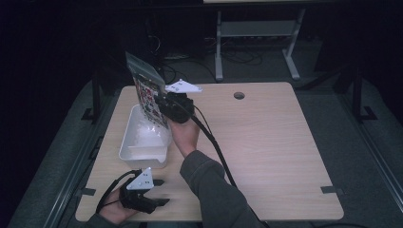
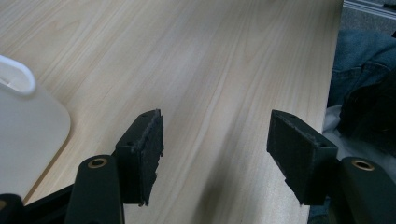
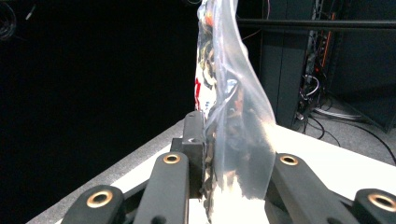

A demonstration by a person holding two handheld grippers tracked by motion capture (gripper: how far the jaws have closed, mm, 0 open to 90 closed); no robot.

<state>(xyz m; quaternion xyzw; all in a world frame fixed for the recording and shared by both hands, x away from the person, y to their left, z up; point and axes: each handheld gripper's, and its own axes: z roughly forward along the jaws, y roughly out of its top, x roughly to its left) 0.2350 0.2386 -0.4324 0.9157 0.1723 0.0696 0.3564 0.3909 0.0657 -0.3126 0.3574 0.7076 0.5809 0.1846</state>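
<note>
I'm pinching the printed bag (image 1: 148,92) in my right gripper (image 1: 166,105) above the white bin (image 1: 142,153) — left gripper (image 1: 159,192) gaping idle — it's risking slipping free.

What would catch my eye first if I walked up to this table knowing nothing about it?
Probably the clear plastic bag with a colourful printed front, held upright above the white rectangular plastic tub near the wooden table's left side. The right gripper is clamped on the bag's edge. Next, the left gripper at the table's near edge, jaws apart with nothing between them.
</note>
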